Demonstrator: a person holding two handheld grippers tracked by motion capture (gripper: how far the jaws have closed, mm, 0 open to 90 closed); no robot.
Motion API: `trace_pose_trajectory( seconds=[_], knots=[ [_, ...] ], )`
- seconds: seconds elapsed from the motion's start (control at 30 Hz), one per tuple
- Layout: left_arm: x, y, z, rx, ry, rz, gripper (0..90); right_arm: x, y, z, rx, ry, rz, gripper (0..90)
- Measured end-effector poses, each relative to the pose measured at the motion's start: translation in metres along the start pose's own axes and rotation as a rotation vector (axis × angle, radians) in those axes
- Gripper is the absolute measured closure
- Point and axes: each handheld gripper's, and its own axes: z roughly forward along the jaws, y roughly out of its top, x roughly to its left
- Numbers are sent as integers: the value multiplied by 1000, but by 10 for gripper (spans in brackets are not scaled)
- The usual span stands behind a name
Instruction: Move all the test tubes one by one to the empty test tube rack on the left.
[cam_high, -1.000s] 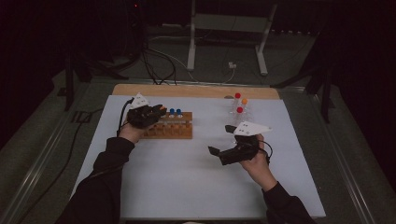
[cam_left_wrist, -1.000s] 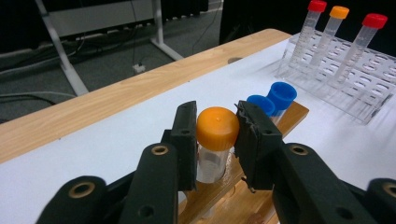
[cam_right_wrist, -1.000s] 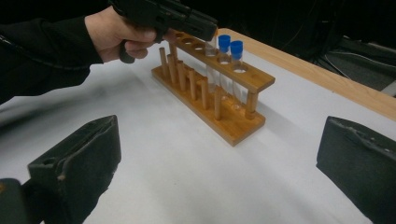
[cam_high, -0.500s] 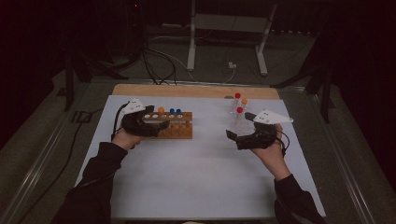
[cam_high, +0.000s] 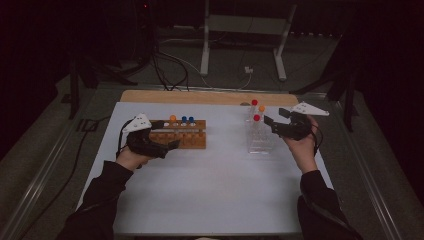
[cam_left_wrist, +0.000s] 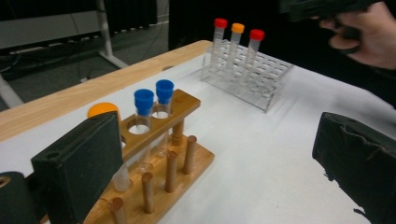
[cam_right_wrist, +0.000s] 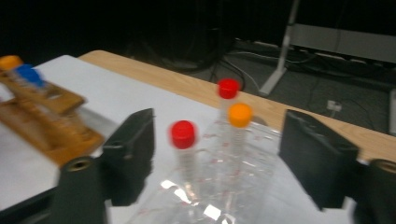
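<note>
High view: a person seated at the bottom of the frame works a white table (cam_high: 210, 190) with a gripper in each hand. At left of centre, the left gripper (cam_high: 170, 145) hovers just in front of a wooden rack (cam_high: 192, 140), its jaws spread wide after opening, nothing between them. That rack holds an orange-capped tube (cam_high: 172, 119) and two blue-capped tubes (cam_high: 187, 120) in its back row. At right of centre, the right gripper (cam_high: 272, 121) reaches toward a clear plastic rack (cam_high: 260, 142), where two red-capped tubes (cam_high: 256, 118) and another orange-capped one stand upright. Left gripper view: the blue caps (cam_left_wrist: 154, 94) stand beside the left-hand jaw, the wooden rack's pegs below them, and the clear rack sits in the upper middle of the frame. Right gripper view: the jaws have been closing but remain apart, flanking the nearest red-capped tube (cam_right_wrist: 183, 135) at centre without touching it; the picture is slightly blurred.
</note>
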Motion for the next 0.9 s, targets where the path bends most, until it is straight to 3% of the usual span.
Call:
trace_pose_trajectory(
  seconds=[0.3,0.53,0.9],
  knots=[
    [-2,-2,-1,5,-7,0,25,-19,-10,34,84,-28,53,470],
    [-4,-1,-1,3,-13,6,25,-23,-20,57,162,-16,42,568],
    [-5,-2,0,7,-21,5,25,-24,-20,74,169,-4,57,650]
  ],
)
